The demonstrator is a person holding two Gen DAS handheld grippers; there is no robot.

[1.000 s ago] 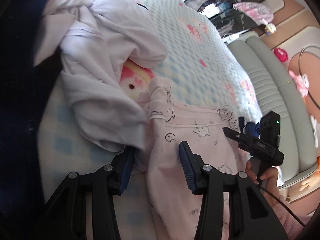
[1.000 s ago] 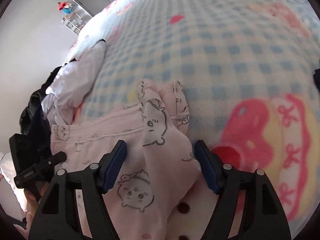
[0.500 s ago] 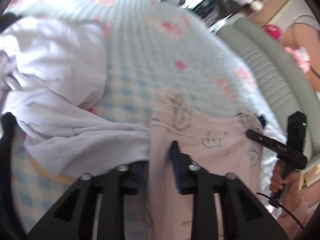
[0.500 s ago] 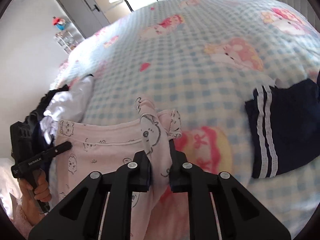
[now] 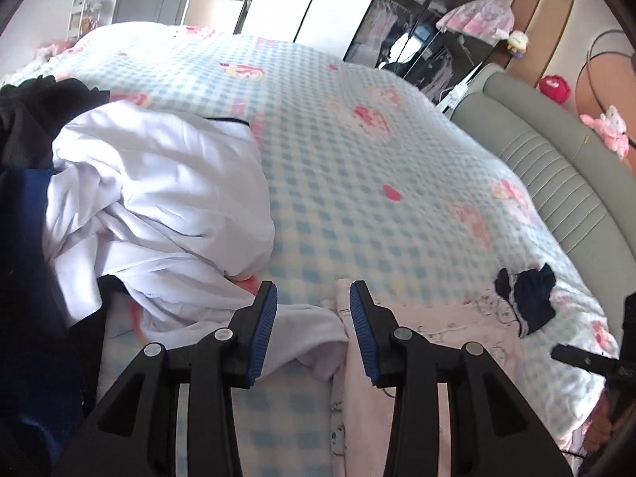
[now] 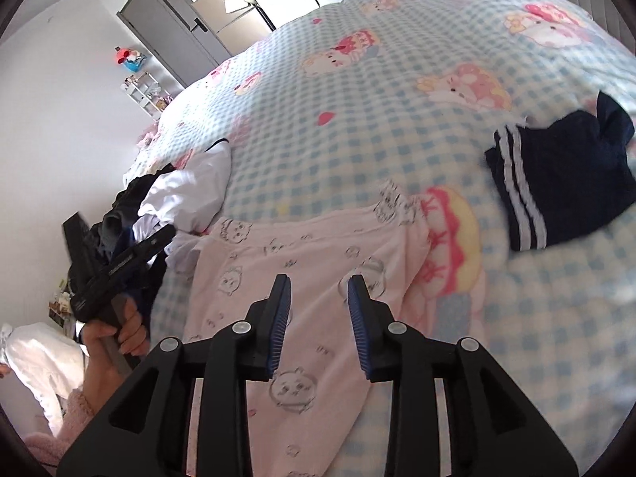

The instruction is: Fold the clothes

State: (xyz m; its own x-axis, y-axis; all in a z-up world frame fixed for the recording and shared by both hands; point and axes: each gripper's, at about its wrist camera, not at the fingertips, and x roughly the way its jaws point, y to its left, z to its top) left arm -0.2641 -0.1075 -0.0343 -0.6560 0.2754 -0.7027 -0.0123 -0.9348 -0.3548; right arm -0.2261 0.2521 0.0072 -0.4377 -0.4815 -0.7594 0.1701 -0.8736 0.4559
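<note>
Right wrist view: both tongs (image 6: 317,318) are hanging wide, holding nothing; pink pajamas (image 6: 302,262) are lying beside the white shirt (image 5: 159,198), risking a tangle.

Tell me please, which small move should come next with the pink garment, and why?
Probably bring both grippers down to pinch the far corners of the pink printed garment. Both the left gripper and the right gripper are open and hold nothing, and the garment lies spread on the checked blanket, not yet folded.
</note>
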